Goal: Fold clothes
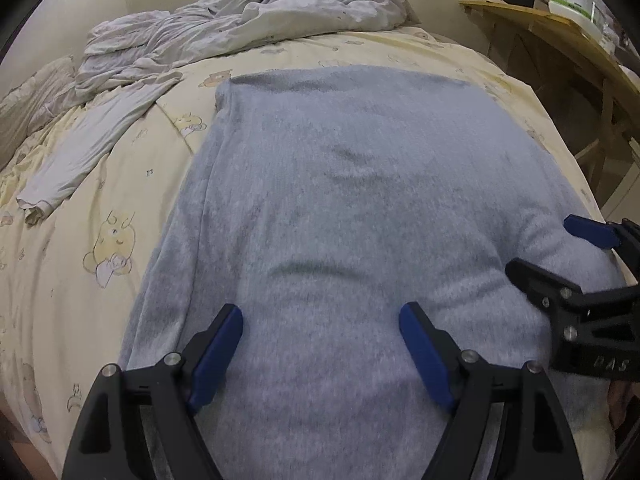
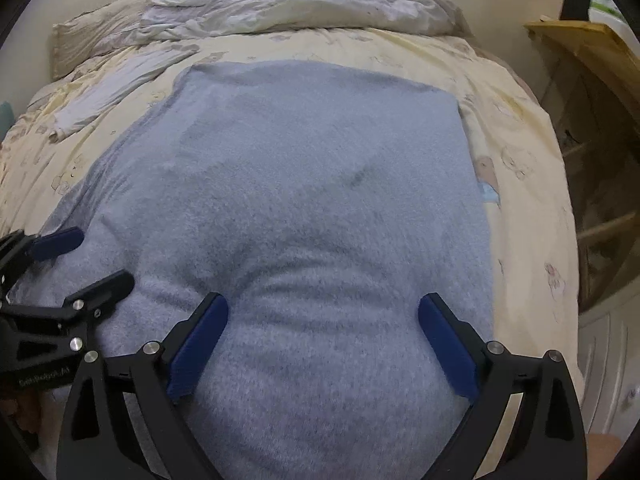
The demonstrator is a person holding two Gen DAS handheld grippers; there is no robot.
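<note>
Here a grey knit covers mid-frame of the yellow bed, white clothes upper left, shelf upper right, left gripper and right gripper both wide, holding nothing.

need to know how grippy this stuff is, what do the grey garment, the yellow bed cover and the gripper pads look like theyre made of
Grey garment: looks like soft knit, fleece or terry; fuzzy, matte, heathered surface.
Yellow bed cover: thin woven fabric, probably cotton; smooth, matte, printed cartoon bears, fine creases.
Gripper pads: blue, smooth, matte, likely rubber or plastic; cannot tell which.
</note>
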